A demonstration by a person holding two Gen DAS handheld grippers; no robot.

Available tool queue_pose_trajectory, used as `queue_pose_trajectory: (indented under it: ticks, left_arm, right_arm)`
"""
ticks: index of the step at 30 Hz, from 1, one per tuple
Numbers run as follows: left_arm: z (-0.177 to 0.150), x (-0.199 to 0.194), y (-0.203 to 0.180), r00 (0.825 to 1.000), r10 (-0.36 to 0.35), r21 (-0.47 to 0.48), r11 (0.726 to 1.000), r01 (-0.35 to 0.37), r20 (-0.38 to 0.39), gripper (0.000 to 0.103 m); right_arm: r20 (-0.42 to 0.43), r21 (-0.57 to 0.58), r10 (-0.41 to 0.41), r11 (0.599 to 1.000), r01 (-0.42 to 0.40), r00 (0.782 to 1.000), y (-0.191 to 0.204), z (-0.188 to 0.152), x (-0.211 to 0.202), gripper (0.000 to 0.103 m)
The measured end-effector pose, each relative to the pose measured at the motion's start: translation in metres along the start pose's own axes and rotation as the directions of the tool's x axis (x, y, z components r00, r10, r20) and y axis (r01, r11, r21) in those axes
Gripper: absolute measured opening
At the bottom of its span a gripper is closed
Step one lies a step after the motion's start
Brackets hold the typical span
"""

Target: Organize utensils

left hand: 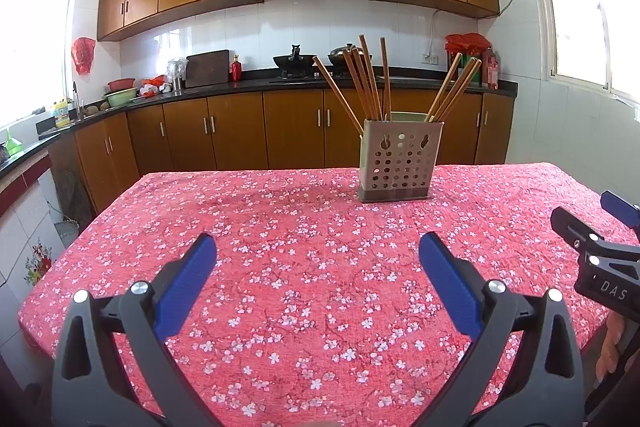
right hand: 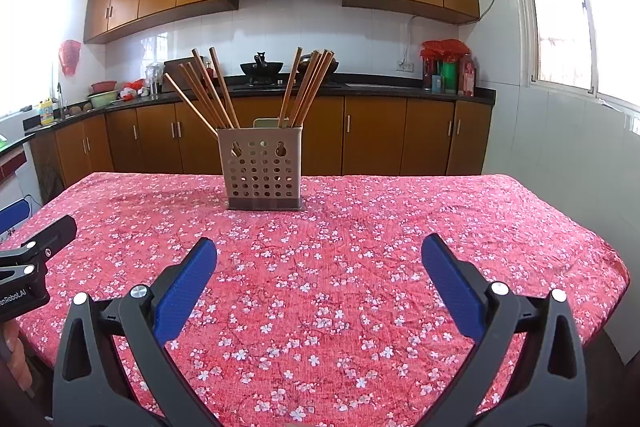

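Observation:
A beige perforated utensil holder (left hand: 400,161) stands upright on the far part of the red floral table (left hand: 280,227); it also shows in the right wrist view (right hand: 262,169). Several brown wooden chopsticks (left hand: 366,83) lean in it in two bunches, left and right (right hand: 308,87). My left gripper (left hand: 318,251) is open and empty, low over the near side of the table, well short of the holder. My right gripper (right hand: 319,253) is open and empty too, beside the left one. Each gripper's body shows at the edge of the other's view.
The table (right hand: 400,227) ends at the far side just behind the holder and at both sides. Beyond it runs a kitchen counter (left hand: 280,83) with woks, bottles and bowls, brown cabinets below and above, and windows on both sides.

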State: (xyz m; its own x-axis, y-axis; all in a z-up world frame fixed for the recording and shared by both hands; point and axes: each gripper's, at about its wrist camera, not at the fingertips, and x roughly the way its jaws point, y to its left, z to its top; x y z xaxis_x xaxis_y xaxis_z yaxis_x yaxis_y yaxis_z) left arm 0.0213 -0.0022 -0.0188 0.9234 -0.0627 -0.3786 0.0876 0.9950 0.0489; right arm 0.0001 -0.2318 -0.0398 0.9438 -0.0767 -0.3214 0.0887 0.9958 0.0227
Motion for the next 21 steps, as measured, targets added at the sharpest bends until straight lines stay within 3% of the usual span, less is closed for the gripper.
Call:
queue_pose_trajectory:
  ticks: [21]
  left_arm:
    - [-0.0002, 0.0003, 0.0018, 1.000, -0.004, 0.000, 1.000, 0.004, -0.002, 0.099]
  right_arm:
    - [-0.001, 0.000, 0.001, 1.000, -0.001, 1.000, -0.0009, 0.0002, 0.0003, 0.101]
